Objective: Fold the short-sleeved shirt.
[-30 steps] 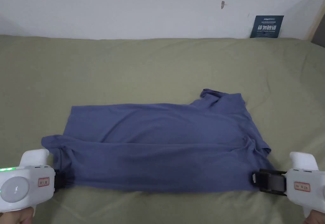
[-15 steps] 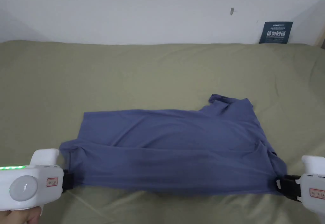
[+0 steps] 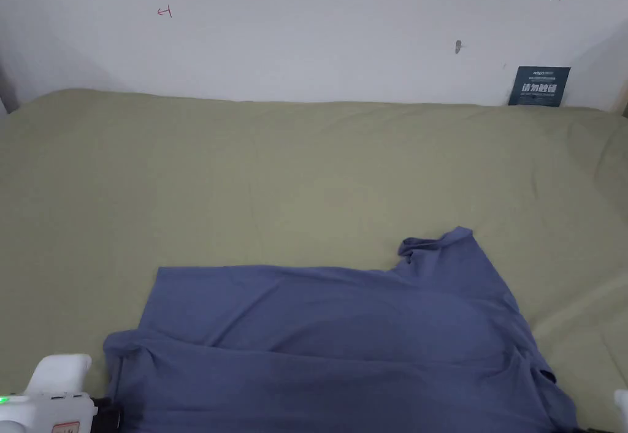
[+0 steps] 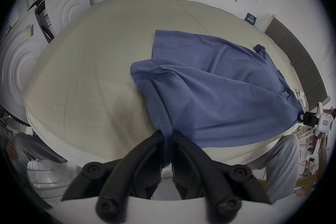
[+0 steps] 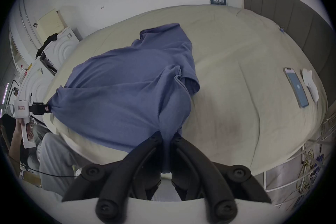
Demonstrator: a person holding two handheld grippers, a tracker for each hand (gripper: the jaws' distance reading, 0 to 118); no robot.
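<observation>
The left gripper (image 4: 167,134) has its two black jaws pressed together on a bunched hem corner of the blue short-sleeved cotton shirt (image 3: 343,336), and the right gripper (image 5: 168,135) is clamped the same way on the corner at the opposite end, so the near edge hangs taut between them. Compared with a second ago, both grippers have drawn back toward the person: in the head view the white bodies have slid almost off the bottom edge, and the shirt's near edge now hangs slightly past the front edge of the olive-green sheeted bed (image 3: 306,176). That likely serves to straighten the cloth before the near edge is carried over the rest. Beyond the grip points the shirt lies flat with one lengthwise fold and a crumpled sleeve (image 3: 438,247) at the far right. Farther right, a phone (image 5: 296,89) and a small white object (image 5: 310,84) rest well apart from the shirt; nothing blocks the fold.
</observation>
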